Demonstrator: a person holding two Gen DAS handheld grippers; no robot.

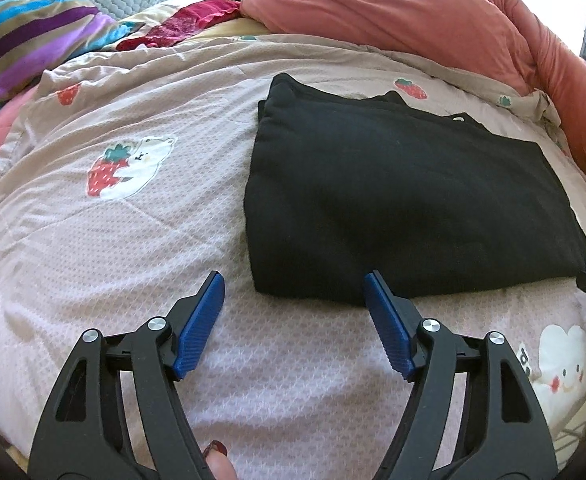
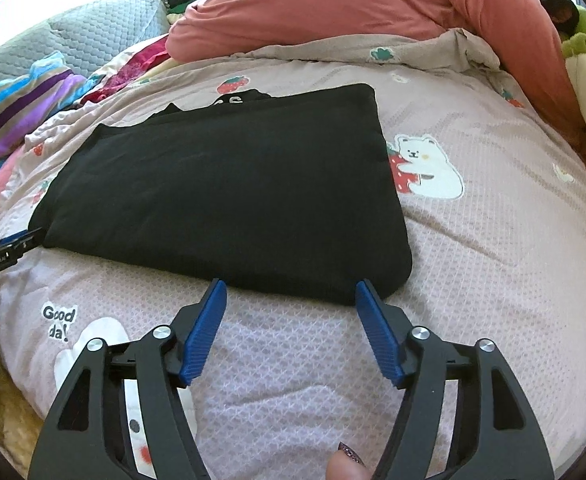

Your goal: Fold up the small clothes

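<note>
Black garment (image 1: 405, 196) folded flat on bedspread (image 1: 133, 240); left gripper (image 1: 293, 292) and right gripper (image 2: 291, 294) spread, empty, at near edge.

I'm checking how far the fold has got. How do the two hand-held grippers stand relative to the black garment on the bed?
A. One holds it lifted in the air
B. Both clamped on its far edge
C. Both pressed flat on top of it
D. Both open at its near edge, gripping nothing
D: the left hand-held gripper and right hand-held gripper both show spread blue pads at the near edge of the black garment, which lies flat and folded.
</note>
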